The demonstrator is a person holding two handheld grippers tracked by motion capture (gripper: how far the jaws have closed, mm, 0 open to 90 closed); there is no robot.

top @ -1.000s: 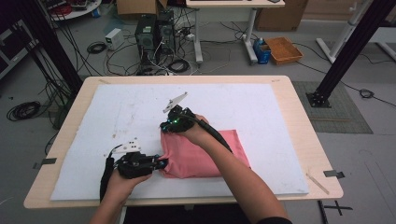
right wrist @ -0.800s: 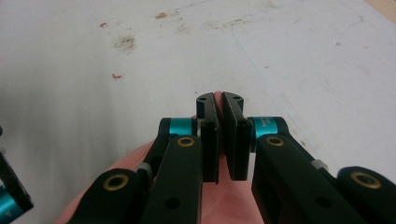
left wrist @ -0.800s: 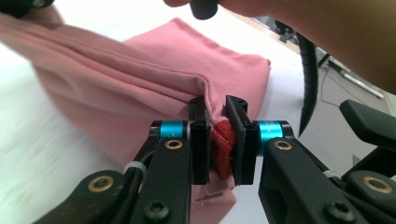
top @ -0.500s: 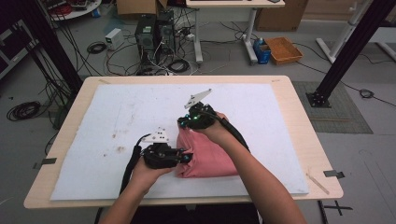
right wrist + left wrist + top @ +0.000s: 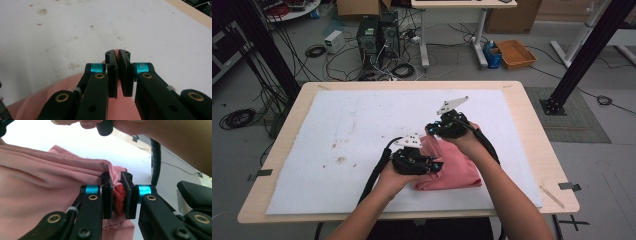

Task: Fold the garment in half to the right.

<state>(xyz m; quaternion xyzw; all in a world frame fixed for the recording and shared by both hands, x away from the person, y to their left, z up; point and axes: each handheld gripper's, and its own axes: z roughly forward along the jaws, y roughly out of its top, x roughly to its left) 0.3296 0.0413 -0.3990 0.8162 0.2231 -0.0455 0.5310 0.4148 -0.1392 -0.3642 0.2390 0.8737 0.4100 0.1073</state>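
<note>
— Cloth [image 5: 452, 167], pink, lying folded on the white mat [image 5: 362, 130] near the front edge of the table [image 5: 532, 115], a bit right of the middle. See it?

— I do. Both claws are on it. The left gripper [image 5: 436, 166] sits at the cloth's left edge, with the person's left hand [image 5: 394, 175] wrapped round its body.

— Is it gripping?

— Yes. In the left gripper view the jaws are pinched tight on a bunched fold of the cloth [image 5: 50, 195]; the fabric bulges out between the pads [image 5: 107, 195].

— And the other one?

— The right gripper [image 5: 432, 132] is at the far corner of the cloth, just beyond the left one, held by the right hand [image 5: 467, 142]. In the right gripper view its jaws stand almost together, with a thin layer of pink cloth [image 5: 50, 100] running up between them. It looks clamped on that edge.

— Anything else on the mat?

— Some brownish stains [image 5: 339, 160] to the left of the cloth. Nothing touching them.
</note>
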